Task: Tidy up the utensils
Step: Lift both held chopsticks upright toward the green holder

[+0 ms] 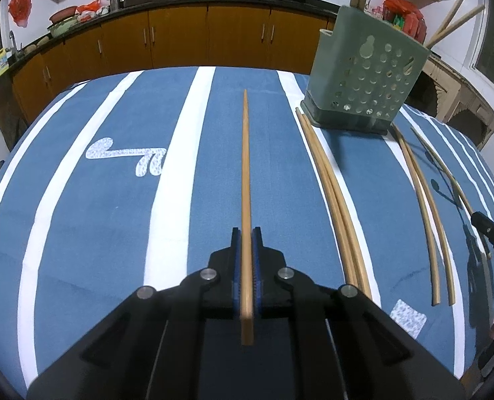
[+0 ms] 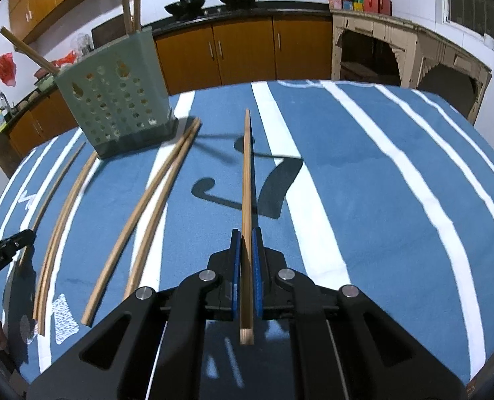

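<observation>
One chopstick [image 1: 245, 180] clamped in left hand-held gripper [image 1: 246, 233], another [image 2: 247, 183] in right hand-held gripper [image 2: 246, 233], both above desk [image 1: 113, 233]; best tipped upright, lowered into green holder [image 1: 363, 76]; loose chopsticks [image 1: 333, 193] beside it.

1. Utensil holder [image 1: 363, 73] stands on the worktop [image 1: 113, 200], at its far side.
2. Two chopsticks [image 2: 130, 3] stand inside the holder; a third [image 2: 27, 51] leans out.
3. Chopstick pairs [image 1: 333, 200] [image 1: 427, 206] lie on the worktop before the holder.
4. Kitchen cabinets [image 1: 180, 36] run behind the worktop.
</observation>
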The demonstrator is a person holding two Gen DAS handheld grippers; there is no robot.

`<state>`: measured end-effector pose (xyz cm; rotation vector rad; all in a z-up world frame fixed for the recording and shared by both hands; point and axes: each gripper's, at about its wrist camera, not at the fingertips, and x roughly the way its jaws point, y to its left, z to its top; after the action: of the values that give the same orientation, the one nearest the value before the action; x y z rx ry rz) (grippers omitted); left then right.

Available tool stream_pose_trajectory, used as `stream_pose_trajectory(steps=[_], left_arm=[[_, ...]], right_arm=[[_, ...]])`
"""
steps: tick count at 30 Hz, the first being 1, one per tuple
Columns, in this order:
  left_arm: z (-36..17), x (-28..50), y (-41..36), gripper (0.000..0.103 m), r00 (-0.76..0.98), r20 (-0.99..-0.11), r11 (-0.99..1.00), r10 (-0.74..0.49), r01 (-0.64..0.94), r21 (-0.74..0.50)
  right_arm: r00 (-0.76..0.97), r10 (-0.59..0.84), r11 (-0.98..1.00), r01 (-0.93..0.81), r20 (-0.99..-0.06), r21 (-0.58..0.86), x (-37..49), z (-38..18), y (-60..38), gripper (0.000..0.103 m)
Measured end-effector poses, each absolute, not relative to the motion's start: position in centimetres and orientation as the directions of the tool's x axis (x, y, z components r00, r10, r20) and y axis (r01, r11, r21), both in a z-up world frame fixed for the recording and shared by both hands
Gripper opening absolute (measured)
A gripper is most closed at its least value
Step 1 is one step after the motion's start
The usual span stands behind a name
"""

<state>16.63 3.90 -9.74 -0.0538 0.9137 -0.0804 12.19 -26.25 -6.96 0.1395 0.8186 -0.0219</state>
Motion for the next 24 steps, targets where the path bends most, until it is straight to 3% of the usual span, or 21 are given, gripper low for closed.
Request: stream_pose_trajectory(steps=[24], left_arm=[[2.4, 12.9, 5.7, 0.008, 0.833, -0.539, 0.989, -0.124, 0.059, -0.136]], right_arm=[[0.850, 0.047, 0.988, 0.040, -0.525, 0.152, 11.1, 1.3, -26.7, 0.008]])
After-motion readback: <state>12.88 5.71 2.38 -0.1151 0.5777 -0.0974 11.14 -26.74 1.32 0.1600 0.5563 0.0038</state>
